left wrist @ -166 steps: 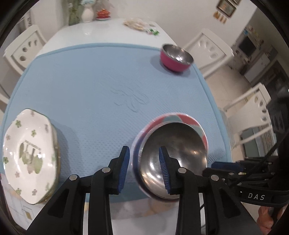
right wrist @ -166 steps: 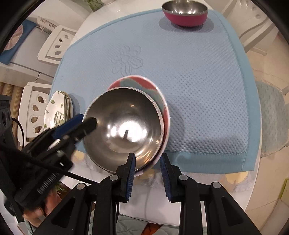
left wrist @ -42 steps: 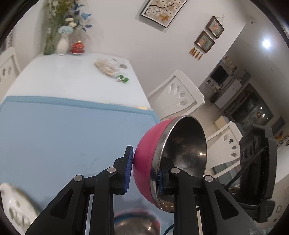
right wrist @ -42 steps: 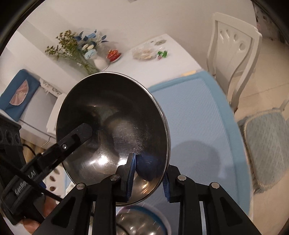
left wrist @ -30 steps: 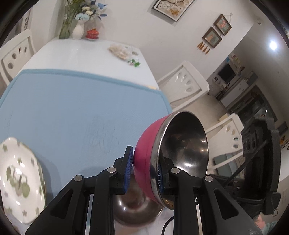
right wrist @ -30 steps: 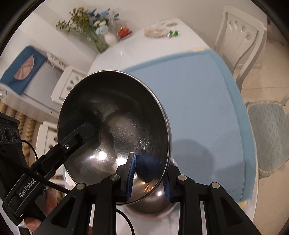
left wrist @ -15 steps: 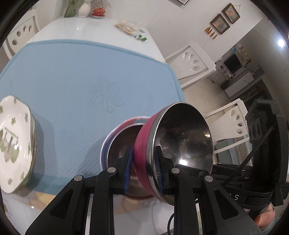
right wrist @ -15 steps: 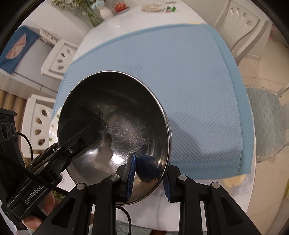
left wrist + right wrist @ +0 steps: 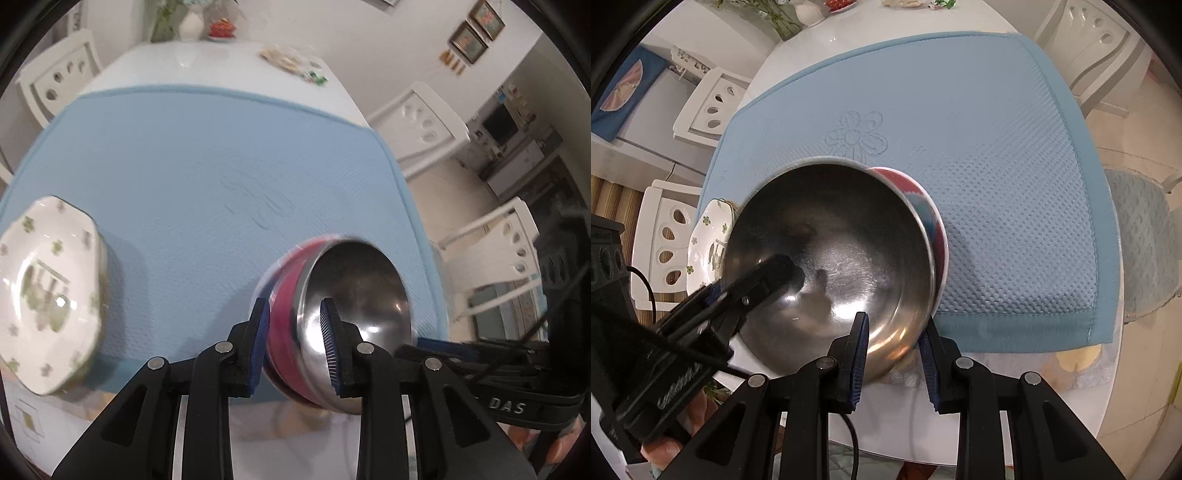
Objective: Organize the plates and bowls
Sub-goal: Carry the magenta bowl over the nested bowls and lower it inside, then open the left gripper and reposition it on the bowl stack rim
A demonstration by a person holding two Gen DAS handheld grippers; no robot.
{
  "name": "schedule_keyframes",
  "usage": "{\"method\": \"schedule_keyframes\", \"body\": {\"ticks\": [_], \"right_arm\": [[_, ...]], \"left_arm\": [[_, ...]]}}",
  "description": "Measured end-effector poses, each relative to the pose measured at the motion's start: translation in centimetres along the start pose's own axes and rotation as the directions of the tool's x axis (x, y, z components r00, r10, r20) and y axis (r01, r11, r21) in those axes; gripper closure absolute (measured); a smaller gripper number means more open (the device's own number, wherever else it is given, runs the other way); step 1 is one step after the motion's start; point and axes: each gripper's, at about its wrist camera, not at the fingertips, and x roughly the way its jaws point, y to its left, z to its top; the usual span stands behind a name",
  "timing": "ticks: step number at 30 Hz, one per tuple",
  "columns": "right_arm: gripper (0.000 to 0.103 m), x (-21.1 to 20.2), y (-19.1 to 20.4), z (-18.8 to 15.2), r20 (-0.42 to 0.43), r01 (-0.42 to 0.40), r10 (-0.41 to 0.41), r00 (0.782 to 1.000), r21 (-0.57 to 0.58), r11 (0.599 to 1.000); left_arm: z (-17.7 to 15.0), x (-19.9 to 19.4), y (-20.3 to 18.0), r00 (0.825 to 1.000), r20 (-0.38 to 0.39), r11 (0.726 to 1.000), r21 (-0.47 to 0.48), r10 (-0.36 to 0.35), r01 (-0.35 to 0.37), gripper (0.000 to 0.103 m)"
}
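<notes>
Lower the pink steel bowl level into the steel bowl already nested on the colourful plate near the tabletop's front edge — let go only once it sits flat. Your left hand-held gripper straddles the near rim, its jaws opening, the bowl's wall between them. Your right hand-held gripper stands narrowly parted around the opposite rim — whether it pinches, I cannot tell.

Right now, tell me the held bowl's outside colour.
Pink outside, steel inside: bowl, best in the left wrist view.
</notes>
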Motion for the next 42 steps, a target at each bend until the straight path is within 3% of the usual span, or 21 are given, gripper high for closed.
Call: {"method": "schedule_keyframes", "body": {"ticks": [7,19,25,34,36,39,41,42], "right_arm": [[0.076,-0.9,0.0,-0.2,0.028,-0.010,0.010,1.000,-0.014,1.000],[0.076,-0.7,-1.3,0.4,0.009,-0.018,0.018,1.000,0.033,0.999],[0.076,-1.1,-2.4,0.8,0.021,-0.017,0.015,1.000,0.068,0.998],[0.070,-1.7,-2.7,0.3,0.040,-0.059,0.057,0.998,0.060,0.996],[0.062,-2.1,-2.3,0.2,0.060,-0.069,0.066,0.996,0.044,0.997],[0.052,-2.7,-1.7,0.1,0.097,-0.076,0.074,0.993,0.021,0.997],[0.052,-3.0,-1.4,0.0,0.102,-0.076,0.076,0.992,-0.003,0.997],[0.052,-3.0,-1.3,0.0,0.101,-0.076,0.077,0.992,-0.012,0.997]], "left_arm": [[0.3,-0.2,1.9,1.000,-0.012,0.999,-0.035,-0.022,0.021,0.077],[-0.1,1.4,0.5,0.997,-0.058,0.999,-0.024,-0.041,0.040,0.077],[0.1,1.6,1.1,0.996,-0.071,0.997,-0.053,-0.054,0.050,0.072],[0.6,1.5,1.5,0.996,-0.076,0.994,-0.099,-0.052,0.045,0.069],[0.8,1.3,1.5,0.997,-0.067,0.995,-0.094,-0.039,0.033,0.067],[0.8,1.0,1.7,0.997,-0.064,0.995,-0.096,-0.035,0.029,0.058],[0.7,0.7,2.1,0.997,-0.055,0.993,-0.113,-0.049,0.042,0.044],[0.7,0.7,2.2,0.997,-0.051,0.991,-0.123,-0.056,0.050,0.042]]}}
